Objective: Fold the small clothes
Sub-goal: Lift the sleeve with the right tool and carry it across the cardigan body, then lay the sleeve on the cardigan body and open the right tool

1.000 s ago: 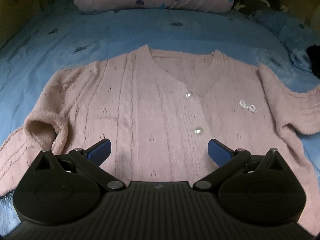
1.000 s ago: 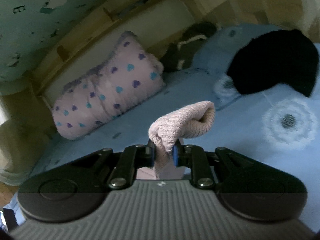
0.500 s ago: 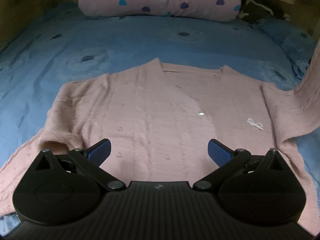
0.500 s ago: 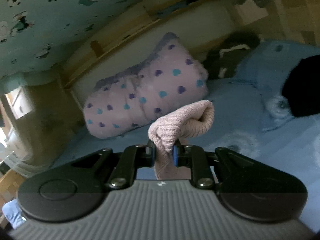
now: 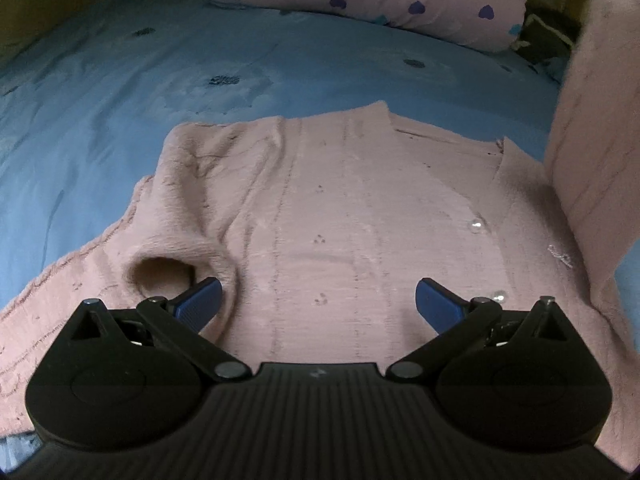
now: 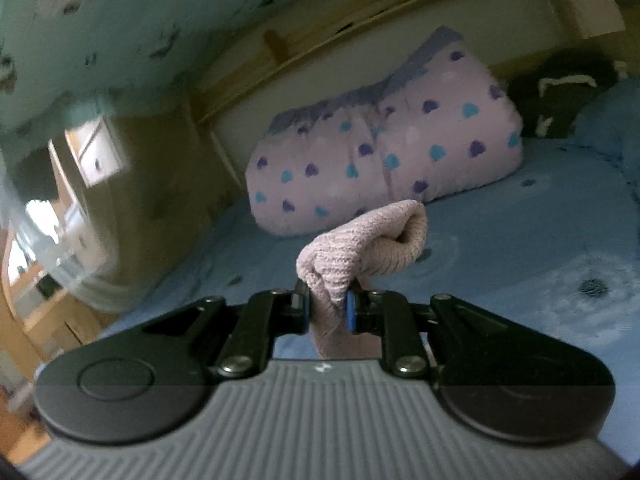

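A pink knitted cardigan [image 5: 352, 208] lies flat, front up, on the blue bedspread [image 5: 160, 80]. My left gripper [image 5: 318, 300] hovers open just above its lower body, with nothing between its blue pads; its left pad is beside the rolled left sleeve opening [image 5: 160, 276]. The cardigan's right sleeve [image 5: 596, 128] rises as a tall pink strip at the right edge of the left wrist view. In the right wrist view, my right gripper [image 6: 328, 308] is shut on that sleeve's cuff [image 6: 368, 244], held up above the bed.
A pink pillow with blue and purple hearts [image 6: 384, 148] lies at the head of the bed, against a wooden headboard [image 6: 320, 48]. Dark clothing [image 6: 560, 92] is heaped at the far right. The bed's left edge drops to a wooden floor [image 6: 24, 320].
The right gripper has lifted the sleeve and carried it leftward, so it now stands over the cardigan's right side. The left gripper has shifted left toward the left sleeve.
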Available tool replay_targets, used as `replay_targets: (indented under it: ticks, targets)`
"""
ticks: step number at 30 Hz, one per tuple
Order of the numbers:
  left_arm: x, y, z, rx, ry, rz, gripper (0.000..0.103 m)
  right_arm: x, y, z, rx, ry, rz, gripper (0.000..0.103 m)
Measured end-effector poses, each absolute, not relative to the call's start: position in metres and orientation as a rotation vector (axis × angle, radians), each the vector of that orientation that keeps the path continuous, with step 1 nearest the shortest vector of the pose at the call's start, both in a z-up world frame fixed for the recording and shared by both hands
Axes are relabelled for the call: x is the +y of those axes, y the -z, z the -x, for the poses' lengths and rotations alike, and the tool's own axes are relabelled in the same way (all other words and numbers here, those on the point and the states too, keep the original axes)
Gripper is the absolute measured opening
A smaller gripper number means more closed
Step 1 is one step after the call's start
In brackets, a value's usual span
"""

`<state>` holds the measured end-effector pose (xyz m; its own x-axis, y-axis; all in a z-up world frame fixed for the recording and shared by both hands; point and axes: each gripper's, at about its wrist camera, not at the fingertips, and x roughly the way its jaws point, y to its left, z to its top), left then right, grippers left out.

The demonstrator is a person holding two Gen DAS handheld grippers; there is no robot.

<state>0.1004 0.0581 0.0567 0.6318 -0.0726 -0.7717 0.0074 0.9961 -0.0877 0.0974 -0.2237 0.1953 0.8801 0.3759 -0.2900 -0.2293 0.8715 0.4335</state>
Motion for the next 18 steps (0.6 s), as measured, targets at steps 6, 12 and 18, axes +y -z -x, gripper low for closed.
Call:
replay_targets:
  ticks: [6,12,18]
  targets:
    - [0.073,-0.061,-0.093,0.830,0.078,0.069,0.103,-0.172,-0.154,-0.114,0.446,-0.361,-0.344,0.020]
    - [0.077,-0.054,-0.088,0.811,0.092,0.073,0.103,-0.136,-0.097,-0.129,0.528,-0.379,-0.377,0.020]
    - [0.076,-0.046,-0.082,0.794,0.098,0.008,0.103,-0.110,-0.053,-0.136,0.606,-0.420,-0.450,0.020]
